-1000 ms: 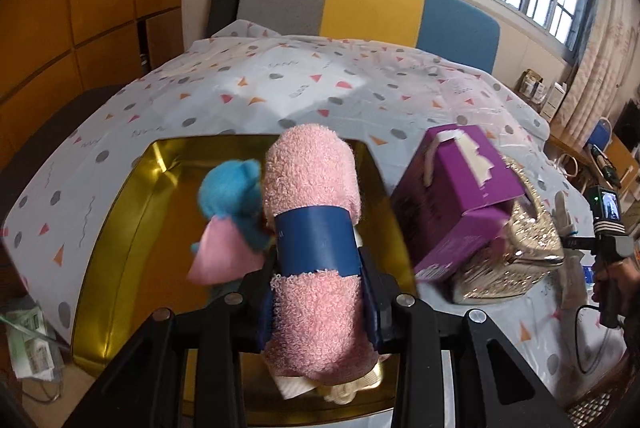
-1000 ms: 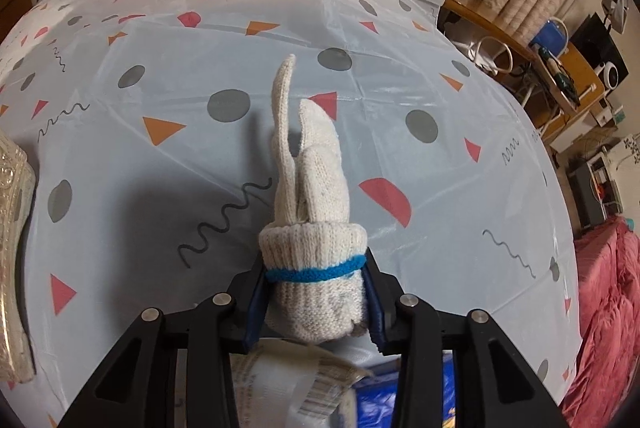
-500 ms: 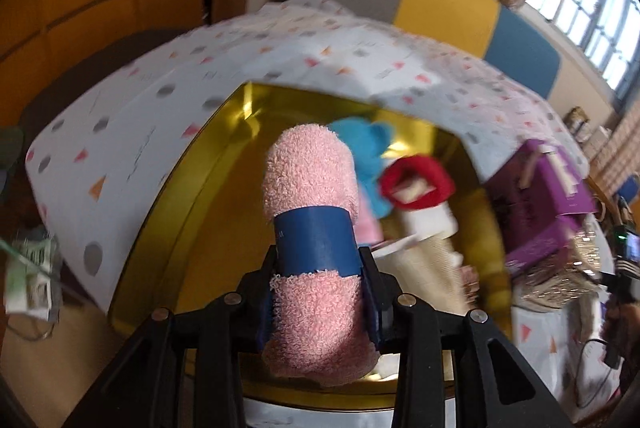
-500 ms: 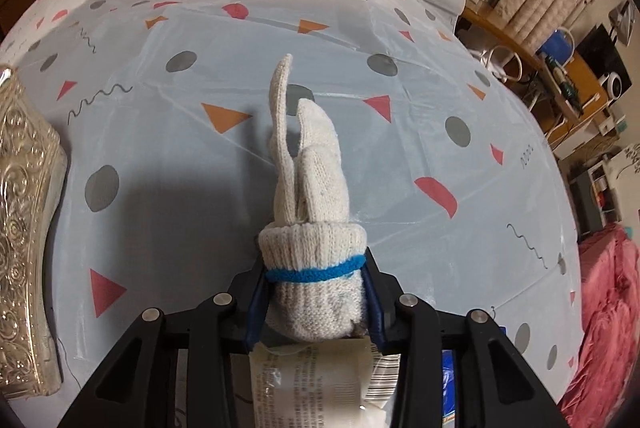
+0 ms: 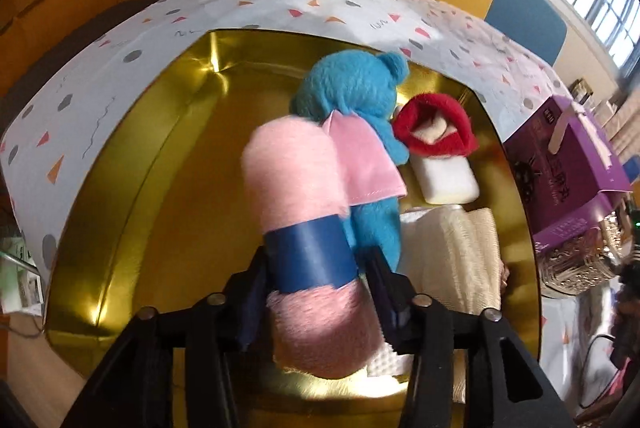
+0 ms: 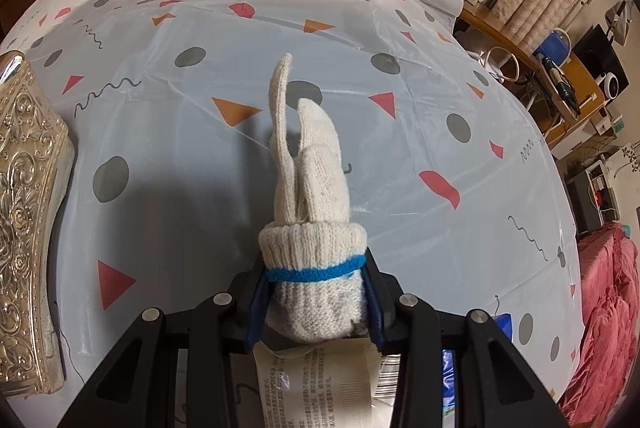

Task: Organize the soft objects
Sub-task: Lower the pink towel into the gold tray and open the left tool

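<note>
The left claw [image 5: 314,282] is clamped on a rolled pink towel [image 5: 298,196] (by its blue band), held over the gold tray [image 5: 132,164] near the table's left edge. In the tray, from its middle rightward, lie a blue plush toy [image 5: 356,96], a red pouch [image 5: 434,126] and a white block [image 5: 446,178]. The right claw [image 6: 314,294] is closed on a rolled white glove [image 6: 310,212] above the patterned tablecloth [image 6: 420,76].
</note>
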Demonstrator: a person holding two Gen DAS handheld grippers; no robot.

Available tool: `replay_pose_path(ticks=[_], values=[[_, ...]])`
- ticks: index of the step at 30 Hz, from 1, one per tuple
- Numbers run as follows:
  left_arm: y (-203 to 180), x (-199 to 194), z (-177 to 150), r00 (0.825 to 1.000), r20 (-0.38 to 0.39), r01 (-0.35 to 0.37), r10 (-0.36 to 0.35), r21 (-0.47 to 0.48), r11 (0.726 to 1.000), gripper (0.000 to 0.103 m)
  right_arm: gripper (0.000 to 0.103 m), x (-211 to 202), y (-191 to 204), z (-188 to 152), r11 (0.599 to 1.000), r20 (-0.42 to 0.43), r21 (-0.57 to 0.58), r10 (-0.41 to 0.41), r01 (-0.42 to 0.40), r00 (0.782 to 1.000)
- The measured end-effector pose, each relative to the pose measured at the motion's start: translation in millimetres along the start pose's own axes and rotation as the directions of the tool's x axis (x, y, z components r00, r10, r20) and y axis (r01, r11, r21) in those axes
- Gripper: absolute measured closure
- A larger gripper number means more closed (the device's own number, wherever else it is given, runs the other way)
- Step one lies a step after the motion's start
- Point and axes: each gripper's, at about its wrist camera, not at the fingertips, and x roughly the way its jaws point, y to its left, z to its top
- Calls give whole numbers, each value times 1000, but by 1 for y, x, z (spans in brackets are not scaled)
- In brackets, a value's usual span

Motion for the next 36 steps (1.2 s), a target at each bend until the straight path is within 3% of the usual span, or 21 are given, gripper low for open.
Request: replay_pose_path(ticks=[2, 4, 12, 24, 36], values=[[-6, -1, 1, 1000, 17, -17, 17, 26, 1000, 47, 63, 0, 0, -1, 1000, 2, 4, 0, 0, 1000], [-8, -5, 2, 998, 40, -42, 41, 42, 998, 36, 63, 0, 0, -2, 1000, 7, 8, 3, -3, 1000], [-10, -41, 1, 983, 171, -80, 67, 72, 994, 24, 63, -4, -1, -4, 999, 28, 43, 33, -34, 999], [-22, -69, -4, 973, 230, -29, 4, 104, 994, 21, 64, -40, 14, 7, 989, 122, 53, 128, -135, 984], [-27, -74, -11, 972, 232, 0, -28, 121, 993, 21, 64, -113, 30, 26, 981, 288, -27, 193, -193, 938]])
